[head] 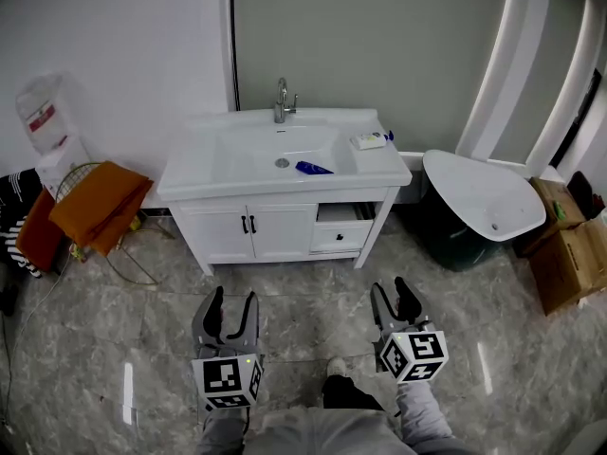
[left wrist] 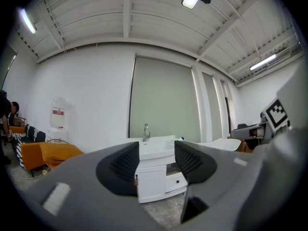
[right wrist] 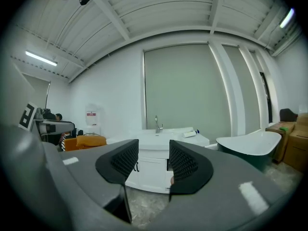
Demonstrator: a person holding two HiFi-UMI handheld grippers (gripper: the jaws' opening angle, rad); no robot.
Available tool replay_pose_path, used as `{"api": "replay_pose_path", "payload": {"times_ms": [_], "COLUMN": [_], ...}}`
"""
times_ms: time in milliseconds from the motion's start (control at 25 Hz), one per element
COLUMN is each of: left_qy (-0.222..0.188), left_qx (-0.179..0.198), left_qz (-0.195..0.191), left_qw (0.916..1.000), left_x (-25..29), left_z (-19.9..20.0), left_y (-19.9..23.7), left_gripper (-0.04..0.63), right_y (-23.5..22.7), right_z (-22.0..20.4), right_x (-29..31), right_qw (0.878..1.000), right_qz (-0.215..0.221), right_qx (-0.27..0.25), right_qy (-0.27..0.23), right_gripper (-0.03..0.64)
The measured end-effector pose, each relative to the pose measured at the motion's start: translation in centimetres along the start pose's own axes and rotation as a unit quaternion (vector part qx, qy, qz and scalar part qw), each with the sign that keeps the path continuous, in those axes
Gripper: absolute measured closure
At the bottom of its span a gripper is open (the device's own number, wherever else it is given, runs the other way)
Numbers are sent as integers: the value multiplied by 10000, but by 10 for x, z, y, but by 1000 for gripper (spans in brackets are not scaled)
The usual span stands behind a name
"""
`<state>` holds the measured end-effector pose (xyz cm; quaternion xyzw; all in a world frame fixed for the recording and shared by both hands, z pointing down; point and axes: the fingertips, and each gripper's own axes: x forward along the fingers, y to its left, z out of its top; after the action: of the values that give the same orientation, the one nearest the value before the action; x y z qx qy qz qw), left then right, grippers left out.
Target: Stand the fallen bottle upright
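Down at the lower left of the head view, the left gripper [head: 233, 299] hovers over the floor, its jaws apart with nothing between them; its own view shows only the white vanity [head: 190, 176] through the gap. Farther right and higher in the frame, the bottle [head: 370, 140] lies on its side on the vanity top, just right of the basin [head: 248, 155]. Its long axis runs roughly across the picture, with the blue cap toward the right. At the lower right, the right gripper [head: 391, 289] stands slightly parted and empty too, well short of the vanity. The bottle sits almost straight up-frame from it — so the right gripper looks the nearer one, and a forward reach would likely meet the bottle side-on.
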<state>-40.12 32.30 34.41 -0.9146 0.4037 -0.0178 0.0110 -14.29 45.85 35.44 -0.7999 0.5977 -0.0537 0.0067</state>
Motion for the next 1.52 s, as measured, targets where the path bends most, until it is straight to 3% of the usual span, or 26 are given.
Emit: {"api": "replay_pose_path", "payload": {"times_ms": [320, 1000, 1520], "left_qy": [-38, 62, 210], "left_qx": [147, 264, 280], "left_qz": [87, 375, 169], "left_qw": [9998, 9989, 9992], "left_x": [72, 296, 418], "left_z": [5, 24, 10], "left_y": [14, 3, 28], "left_gripper": [316, 316, 316], "right_y": [-23, -113, -146], "right_z": [0, 31, 25], "right_x": [74, 291, 406], "right_qw": [10000, 9982, 9989], "right_qz": [67, 586, 371], "right_qx": [33, 68, 124], "right_qy": [1, 69, 249], "right_gripper": [417, 419, 417]}}
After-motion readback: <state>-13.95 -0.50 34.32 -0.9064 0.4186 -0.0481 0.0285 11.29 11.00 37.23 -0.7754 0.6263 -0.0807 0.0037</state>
